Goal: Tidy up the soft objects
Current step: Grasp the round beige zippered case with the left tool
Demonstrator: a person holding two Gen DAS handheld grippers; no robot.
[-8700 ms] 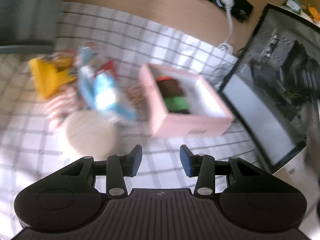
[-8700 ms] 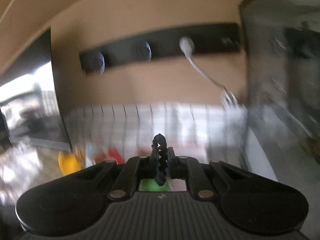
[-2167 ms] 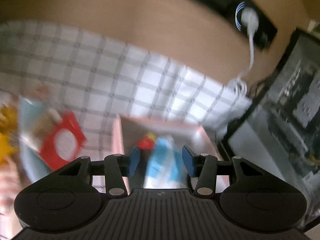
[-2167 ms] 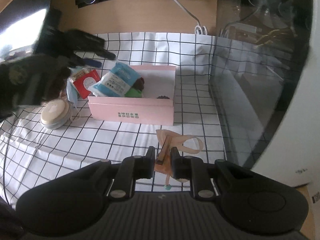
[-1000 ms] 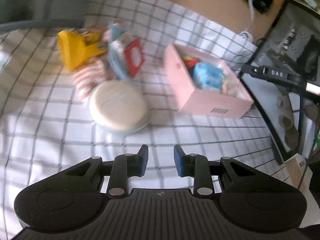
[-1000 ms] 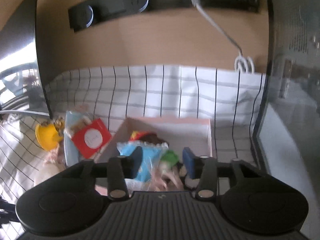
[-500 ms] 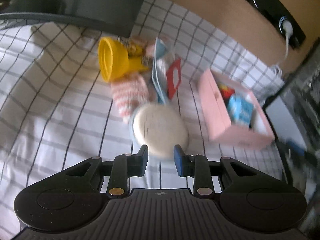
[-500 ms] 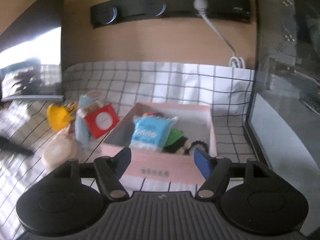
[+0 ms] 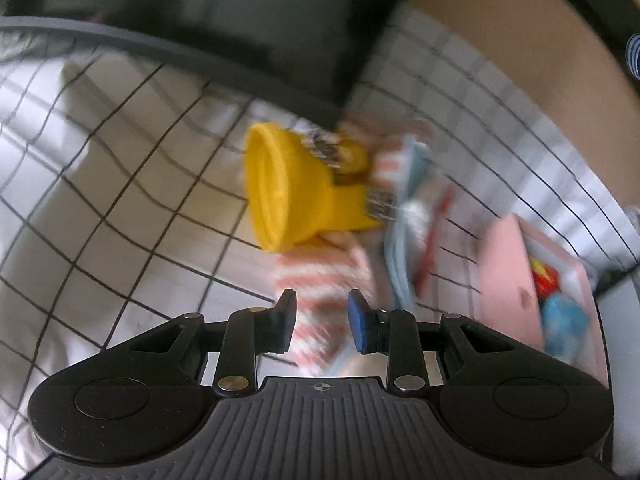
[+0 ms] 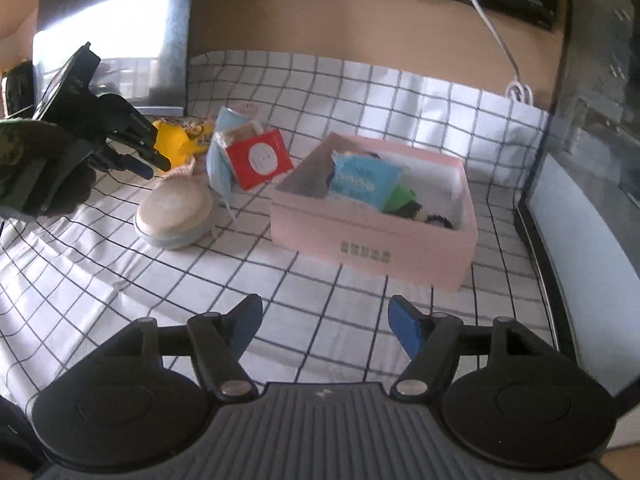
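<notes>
Left gripper point(image 9: 322, 322) fingers narrowly parted, pinching nothing, over the red-and-white striped knit sock point(image 9: 320, 276); it lies on the checked tablecloth point(image 10: 120, 280) in the pile beside the yellow cup-shaped toy point(image 9: 288, 192); judged light, limp, non-fragile; pinch a bunched fold mid-body. Right gripper point(image 10: 324, 330) spread wide, empty, near the pink rectangular cardboard box point(image 10: 372, 240).

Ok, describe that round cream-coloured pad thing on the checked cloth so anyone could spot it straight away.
Start at the pink box on the checked cloth; the loose pile lies to its left. The round pad is the pile's nearest piece: a flat cream disc with a pale blue rim, the only round, plain item there.
</notes>
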